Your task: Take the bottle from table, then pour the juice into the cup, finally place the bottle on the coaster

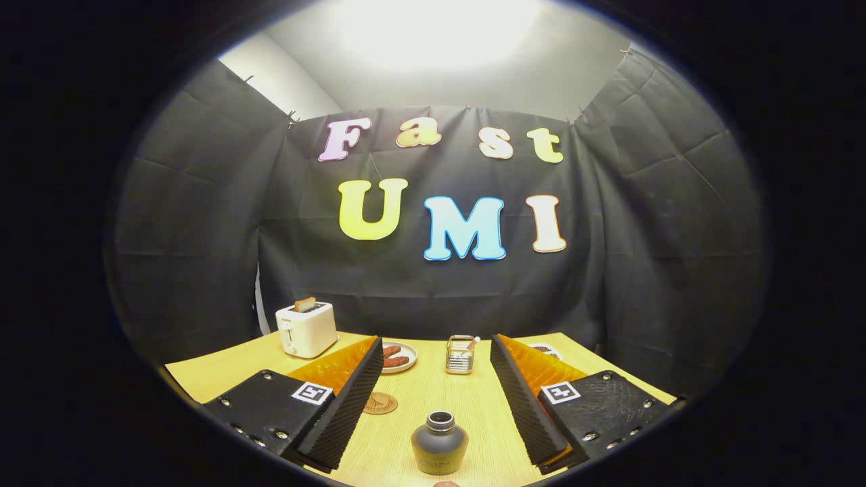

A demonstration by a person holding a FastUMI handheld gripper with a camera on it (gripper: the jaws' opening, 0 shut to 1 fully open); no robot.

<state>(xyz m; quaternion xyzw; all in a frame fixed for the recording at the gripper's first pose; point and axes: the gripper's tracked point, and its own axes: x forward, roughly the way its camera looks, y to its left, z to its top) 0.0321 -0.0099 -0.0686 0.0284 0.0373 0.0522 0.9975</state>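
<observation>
Leftmost, a toaster (306,329) is seen on the table (223,368), then a coaster (380,403) and a plate (398,357). Between the widely spread fingers (352,399) the bottle (440,443) is left untouched; a glass cup (460,354) is set beyond.

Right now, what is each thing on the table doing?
tongs: open, touching nothing
bottle: upright between the fingers, no cap
coaster: flat, bare
toaster: a slice sticking up
plate: food on it, partly behind one finger
glass cup: upright beyond the fingers, something standing in it
</observation>
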